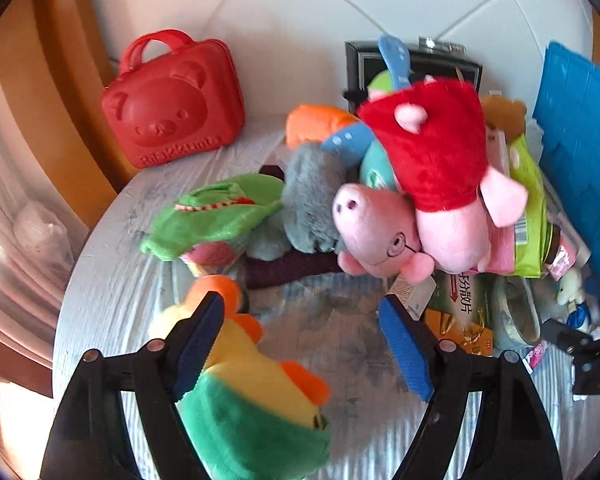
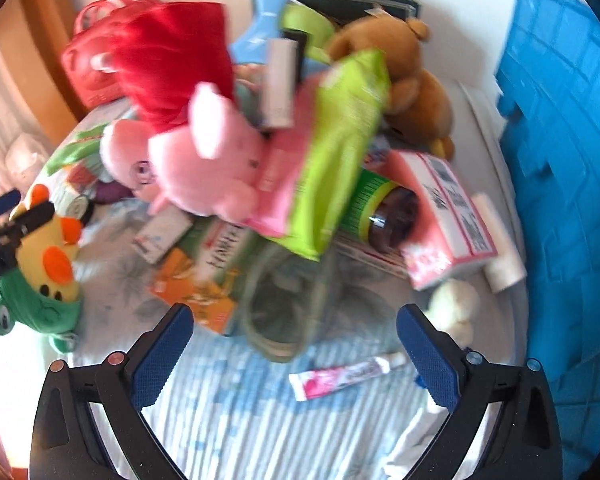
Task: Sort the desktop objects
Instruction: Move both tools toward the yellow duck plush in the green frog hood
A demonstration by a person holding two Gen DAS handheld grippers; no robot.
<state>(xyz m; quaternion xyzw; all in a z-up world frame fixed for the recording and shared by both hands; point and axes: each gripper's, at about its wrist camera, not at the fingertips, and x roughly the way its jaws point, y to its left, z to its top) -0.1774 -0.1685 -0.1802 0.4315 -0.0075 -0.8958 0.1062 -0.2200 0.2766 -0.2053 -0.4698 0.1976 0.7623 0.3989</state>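
Observation:
A heap of toys and packets lies on a round table with a pale striped cloth [image 1: 112,292]. My left gripper [image 1: 300,328] is open; its left finger [image 1: 198,340] touches a yellow duck plush in a green frog hood [image 1: 252,392], which lies between the jaws. The duck also shows in the right wrist view [image 2: 48,272], with the left gripper on it. A pink pig plush in a red dress [image 1: 416,184] lies on the heap. My right gripper [image 2: 296,352] is open and empty above a grey-green bowl [image 2: 284,300] and a pink tube [image 2: 344,376].
A red bear case [image 1: 172,100] stands at the back left. A blue crate [image 2: 564,160] stands at the right. In the heap are a brown bear [image 2: 404,72], a green packet [image 2: 340,152], a pink box [image 2: 444,208], a dark bottle [image 2: 384,212] and an orange box [image 2: 196,292].

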